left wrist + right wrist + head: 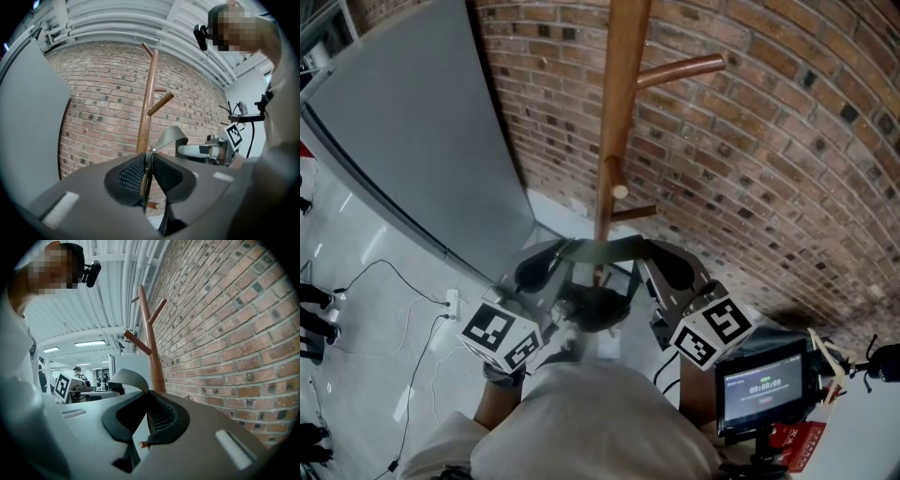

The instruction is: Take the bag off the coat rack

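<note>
Running L–R, strap (602, 249) clamped in left gripper (146, 169) and right gripper (146, 416) jaws, bag (595, 307) prob. below.

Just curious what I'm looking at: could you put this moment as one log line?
left gripper: shut on strap | right gripper: shut on strap | bag: hanging below strap | coat rack: visible pegs bare

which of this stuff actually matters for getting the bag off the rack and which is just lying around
For the job:
- coat rack
- bag
- bag strap, pinched at either end by the left claw and the right claw

Just lying about:
- grey panel
- floor cables
- small screen
- brick wall
</note>
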Demonstrator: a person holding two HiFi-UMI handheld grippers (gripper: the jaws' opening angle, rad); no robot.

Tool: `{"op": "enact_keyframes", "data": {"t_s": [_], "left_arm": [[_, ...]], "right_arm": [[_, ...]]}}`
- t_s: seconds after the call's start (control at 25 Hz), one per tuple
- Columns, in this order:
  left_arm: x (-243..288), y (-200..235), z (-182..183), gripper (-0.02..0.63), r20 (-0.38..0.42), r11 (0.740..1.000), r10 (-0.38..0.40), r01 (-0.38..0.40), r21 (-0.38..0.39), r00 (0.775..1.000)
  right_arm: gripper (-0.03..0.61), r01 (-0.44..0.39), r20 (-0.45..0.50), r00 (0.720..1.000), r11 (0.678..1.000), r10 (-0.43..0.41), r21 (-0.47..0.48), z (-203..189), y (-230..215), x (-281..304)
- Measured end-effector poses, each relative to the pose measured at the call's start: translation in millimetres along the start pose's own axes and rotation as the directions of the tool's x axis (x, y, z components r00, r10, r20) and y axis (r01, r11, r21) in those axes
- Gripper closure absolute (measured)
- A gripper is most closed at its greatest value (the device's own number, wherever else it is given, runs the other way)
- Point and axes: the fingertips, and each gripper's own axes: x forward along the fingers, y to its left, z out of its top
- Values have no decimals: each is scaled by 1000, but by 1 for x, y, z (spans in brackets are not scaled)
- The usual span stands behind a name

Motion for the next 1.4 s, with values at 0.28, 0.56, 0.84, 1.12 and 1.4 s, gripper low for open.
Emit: {"op": "enact_keyframes", "data": {"t_s": [0.28,0.56,0.84,1.12,1.4], "left_arm": [[0,1,-5,571,-15,1000,1,-1,-15,1000],[-1,2,-10,572,-29,1000,5,-6,-16,1000],[-3,2,-10,572,-30,1000,9,-9,-13,1000],[-3,2,-8,572,-28,1000,11,-12,-10,1000],[-2,4,-10,572,-34,1000,10,-11,-13,999]], "right_arm": [[571,0,-13,1000,1000,0,1,-3,0,1],[571,-1,-23,1000,1000,1,4,-8,0,2],[572,3,-21,1000,1000,-4,-30,-7,3,2],[572,-11,-24,1000,999,10,-35,-7,6,2],[572,-5,-27,1000,999,4,-33,-8,3,4]]}}
